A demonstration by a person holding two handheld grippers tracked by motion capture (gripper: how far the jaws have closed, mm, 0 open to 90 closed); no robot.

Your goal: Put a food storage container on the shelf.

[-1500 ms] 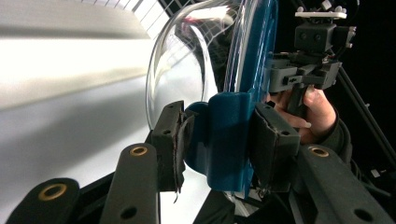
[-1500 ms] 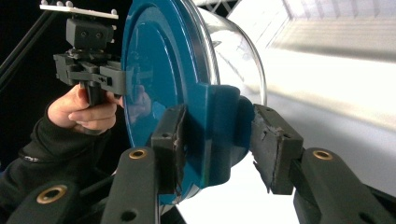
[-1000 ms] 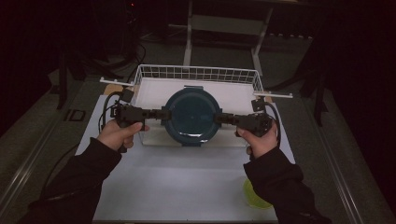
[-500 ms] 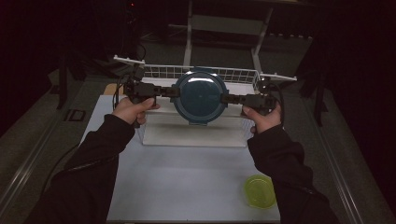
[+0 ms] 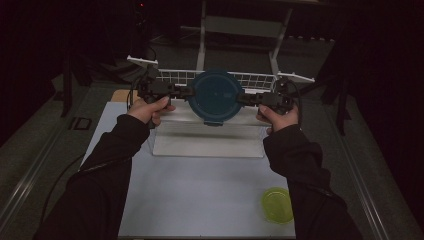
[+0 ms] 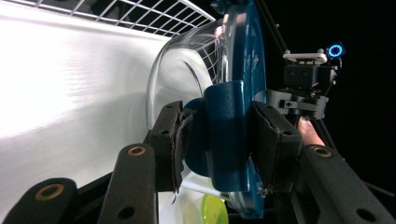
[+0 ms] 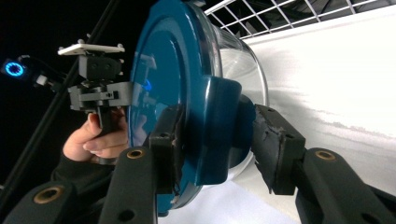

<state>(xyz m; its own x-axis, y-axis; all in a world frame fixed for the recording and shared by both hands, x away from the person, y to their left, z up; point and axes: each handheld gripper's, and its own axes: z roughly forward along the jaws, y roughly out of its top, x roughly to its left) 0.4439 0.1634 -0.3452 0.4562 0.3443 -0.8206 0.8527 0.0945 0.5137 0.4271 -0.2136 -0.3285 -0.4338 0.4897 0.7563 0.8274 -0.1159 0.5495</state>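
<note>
2 grippers [image 5: 186, 93] [image 5: 246, 98] clamp 1 lidded bowl [image 5: 215, 96].

Jaws clamped on blue-lidded glass container [image 7: 196, 107] latch tab.

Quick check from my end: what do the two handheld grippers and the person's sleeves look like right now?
Both the left gripper and right gripper are black, with brass-ringed pivots and worn dark pads. Thin black cables trail off. Long dark sleeves cover both arms.

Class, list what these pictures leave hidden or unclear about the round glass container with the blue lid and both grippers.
- Container contents: high view, the lid covers them.
- Left gripper: its view, lid clip hides pad contact.
- Right gripper: its view, bottom edge cuts the container.
- Wire basket: high view, container blocks its middle.
</note>
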